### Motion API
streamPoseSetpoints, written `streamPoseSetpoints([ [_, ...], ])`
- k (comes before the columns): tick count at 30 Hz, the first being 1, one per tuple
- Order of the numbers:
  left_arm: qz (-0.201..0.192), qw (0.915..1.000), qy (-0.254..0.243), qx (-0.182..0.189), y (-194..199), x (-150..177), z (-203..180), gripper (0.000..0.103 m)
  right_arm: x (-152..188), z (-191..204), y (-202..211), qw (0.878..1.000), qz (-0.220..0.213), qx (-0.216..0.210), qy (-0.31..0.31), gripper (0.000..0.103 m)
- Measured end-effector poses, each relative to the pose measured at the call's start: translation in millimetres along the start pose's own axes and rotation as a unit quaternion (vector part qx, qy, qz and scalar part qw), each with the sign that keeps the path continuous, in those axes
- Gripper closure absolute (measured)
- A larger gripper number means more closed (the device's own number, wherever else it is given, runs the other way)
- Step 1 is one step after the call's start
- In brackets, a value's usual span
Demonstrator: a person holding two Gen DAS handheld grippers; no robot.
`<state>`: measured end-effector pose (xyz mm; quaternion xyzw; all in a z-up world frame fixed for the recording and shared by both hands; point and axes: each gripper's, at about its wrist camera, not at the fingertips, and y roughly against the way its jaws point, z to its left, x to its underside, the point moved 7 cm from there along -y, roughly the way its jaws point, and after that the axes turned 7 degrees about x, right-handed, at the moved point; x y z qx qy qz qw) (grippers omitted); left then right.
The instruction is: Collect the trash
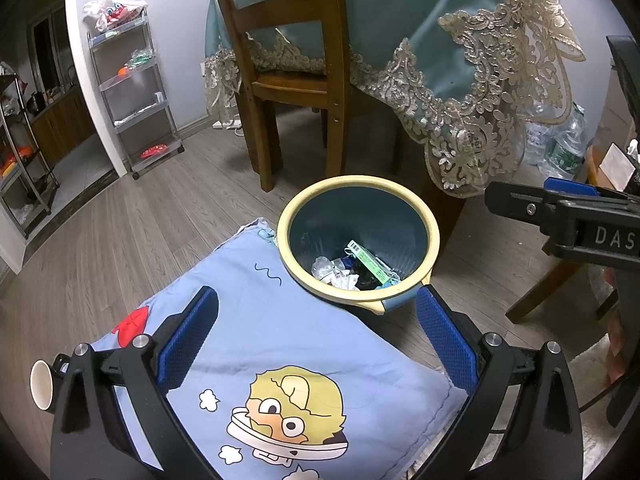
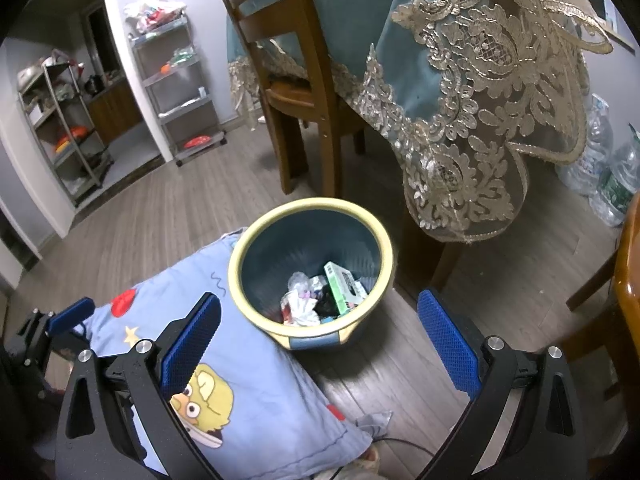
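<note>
Risk, first: a piece released off-centre could strike the cream rim of the bin (image 2: 310, 268) and drop to the floor; judged cause, both tools sit back from the opening, not over it.
Risk, second: the bin could tip if nudged; judged cause, its near side touches or overlaps the blue cartoon cushion (image 1: 280, 360), so it may not stand flat.
Risk, third: the paper cup (image 1: 41, 385) at the left edge could be missed; it lies outside the finger span, barely in view.
Left hand-held gripper (image 1: 316, 344): fingers spread wide, nothing between them; poised over the cushion.
Right hand-held gripper (image 2: 320, 344): fingers spread wide, empty; poised over the cushion edge and the wooden floor (image 2: 400, 380).
Bin, position: ahead of both tools, framed between their blue pads, near the chair (image 1: 288, 60) and the lace-trimmed tablecloth (image 2: 460, 120).
Trash, position: crumpled paper (image 2: 300, 308) and a green box (image 2: 340, 288) lie at the bin's bottom.
Task status, judged: collection well along; cup possibly outstanding.
</note>
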<state>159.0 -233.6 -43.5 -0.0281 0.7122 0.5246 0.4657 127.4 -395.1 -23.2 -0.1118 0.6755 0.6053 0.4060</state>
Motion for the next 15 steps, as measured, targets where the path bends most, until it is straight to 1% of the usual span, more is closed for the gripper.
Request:
streamPoseSetpoints([
  [4,-0.003,1.0000,-0.006,0.000,0,-1,-3,0.006,0,0,-1,1.000,0.001,0.001,0.004,0.005],
  [7,0.007,0.9998,-0.014,0.008,0,1,-5,0.006,0,-1,-2,1.000,0.000,0.004,0.003,0.005],
  [10,0.011,0.9998,-0.014,-0.010,6,4,-1,0.006,0,-3,-7,1.000,0.009,0.005,-0.007,0.005],
  [13,-0.002,0.9997,-0.004,-0.025,29,5,10,0.006,4,-3,-18,0.999,0.032,0.005,-0.017,0.005],
  [15,-0.016,0.9986,0.012,-0.049,59,5,26,0.006,8,2,-25,0.999,0.047,0.009,-0.017,0.005],
])
